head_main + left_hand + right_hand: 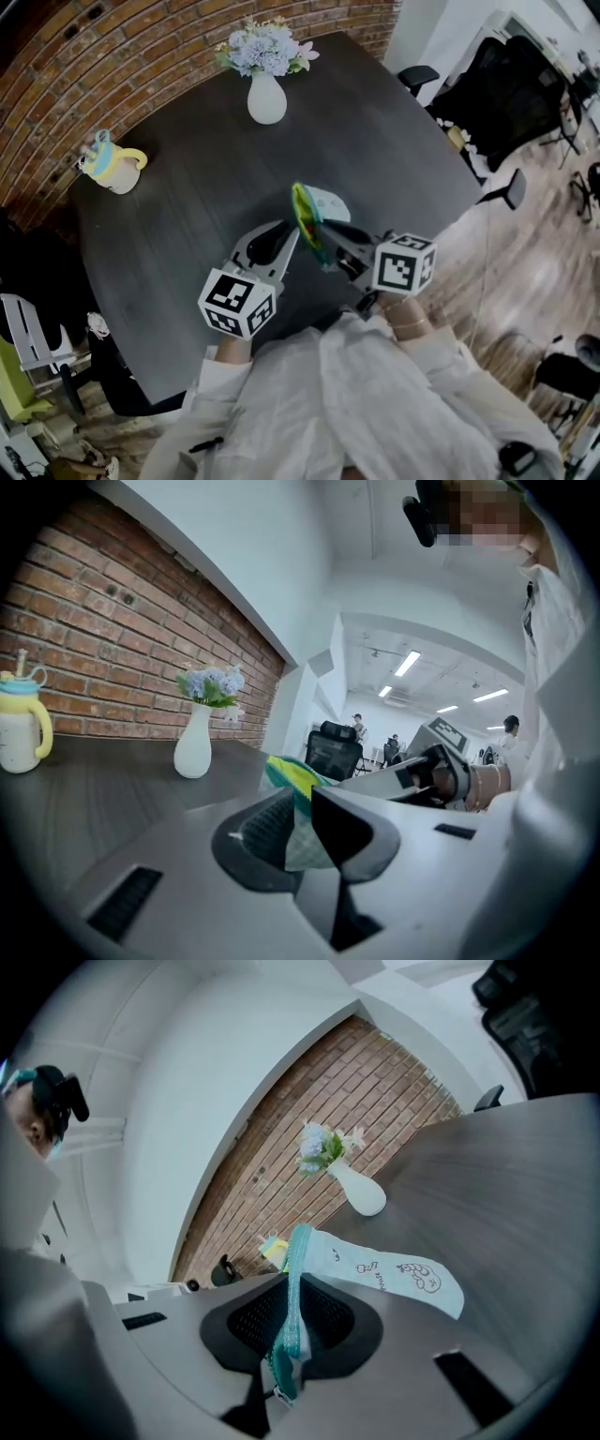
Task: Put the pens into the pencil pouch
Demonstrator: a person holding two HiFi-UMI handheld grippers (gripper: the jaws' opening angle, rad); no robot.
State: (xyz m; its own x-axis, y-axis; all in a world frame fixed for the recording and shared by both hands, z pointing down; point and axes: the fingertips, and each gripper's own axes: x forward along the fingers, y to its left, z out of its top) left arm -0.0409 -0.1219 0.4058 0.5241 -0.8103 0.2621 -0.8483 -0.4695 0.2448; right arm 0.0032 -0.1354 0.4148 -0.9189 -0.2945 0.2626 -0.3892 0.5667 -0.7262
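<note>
Holds the pencil pouch point(314, 217) up in the air over the near edge of the tabletop point(206, 169), clear of its dark surface, gripped from two sides.

Pinches with the left tongs point(292, 234) a fold of checked cloth beside the pouch's yellow-green lining, clenched with both pads pressed against the fabric. Clamps with the right tongs point(330, 236) the teal zipper edge, clenched just as firmly, with the zipper strip standing straight up between the pads and a short tail hanging below them.

Points both tongs away from the body toward the far edge, tips close together at the pouch, marker cubes nearest the white sleeves point(356, 394).

Shows, in the right gripper view, the pouch's pale blue side with small doodle print stretching out to the right above the tabletop.

Shares the tabletop with a white vase point(266, 98) of pale flowers point(264, 47) at the far edge and a lidded cup point(114, 164) with a yellow handle near the far left corner, both well apart from the pouch.

Beyond the right edge, black office chairs point(506, 89) on a wooden floor.
</note>
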